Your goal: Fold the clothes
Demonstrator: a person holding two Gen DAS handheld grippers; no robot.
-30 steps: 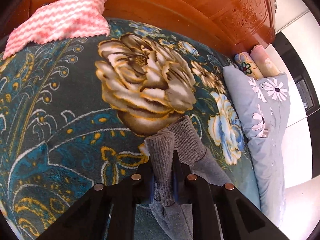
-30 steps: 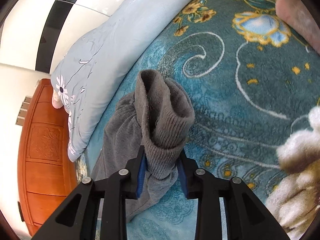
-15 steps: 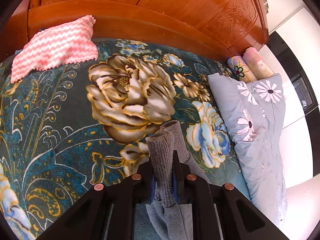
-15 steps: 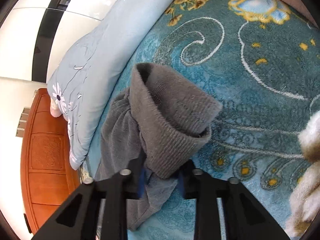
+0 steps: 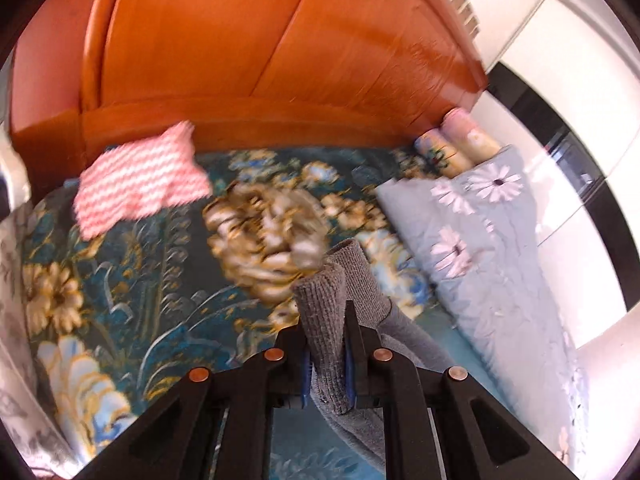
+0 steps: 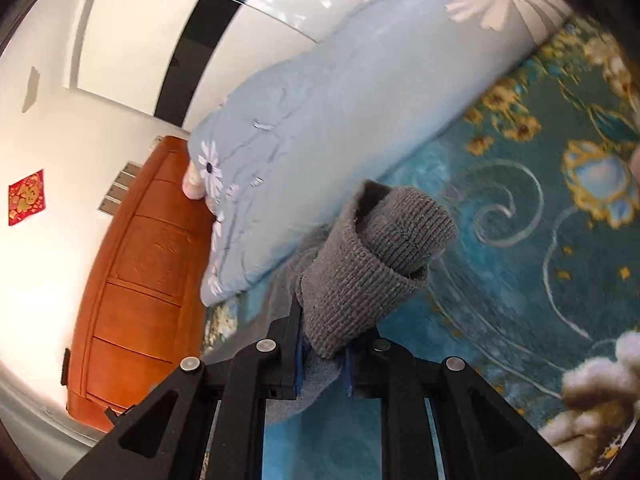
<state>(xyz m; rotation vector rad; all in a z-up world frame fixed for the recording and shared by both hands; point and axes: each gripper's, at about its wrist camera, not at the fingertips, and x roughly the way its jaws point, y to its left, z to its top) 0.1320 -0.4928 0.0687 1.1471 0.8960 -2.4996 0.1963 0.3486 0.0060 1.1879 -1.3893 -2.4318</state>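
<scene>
**Mia:** Left wrist view first. What is the left gripper (image 5: 325, 354) doing?

**Ben:** It is pinching a ribbed cuff (image 5: 322, 316) of the grey garment (image 5: 404, 332). The cuff sticks up between the two fingers. The rest of the cloth hangs down and to the right, over the flowery blanket (image 5: 132, 280).

**Mia:** And the right gripper (image 6: 322, 364)?

**Ben:** It is squeezing the other ribbed cuff (image 6: 360, 280). This one is bunched up and flops over like a little hat. More grey cloth trails off behind it, toward the pale blue quilt (image 6: 320, 120).

**Mia:** So where is the garment?

**Ben:** Held up by both cuffs, above the bed. I cannot tell if the low part touches the blanket.

**Mia:** How will it feel?

**Ben:** Soft and floppy, I think. Light too. It looks fuzzy, so it should not slip out. It will not break. But it sags and bends anywhere you do not hold it.

**Mia:** Where is a good place to grab?

**Ben:** The cuffs are good. They are thick and ribbed, so the fingers get a firm bite. Pulling them apart should stretch the cloth flat.

**Mia:** Anything else around?

**Ben:** A pink zigzag cloth (image 5: 140, 184) lies well away, by the wooden headboard (image 5: 240, 60).
</scene>
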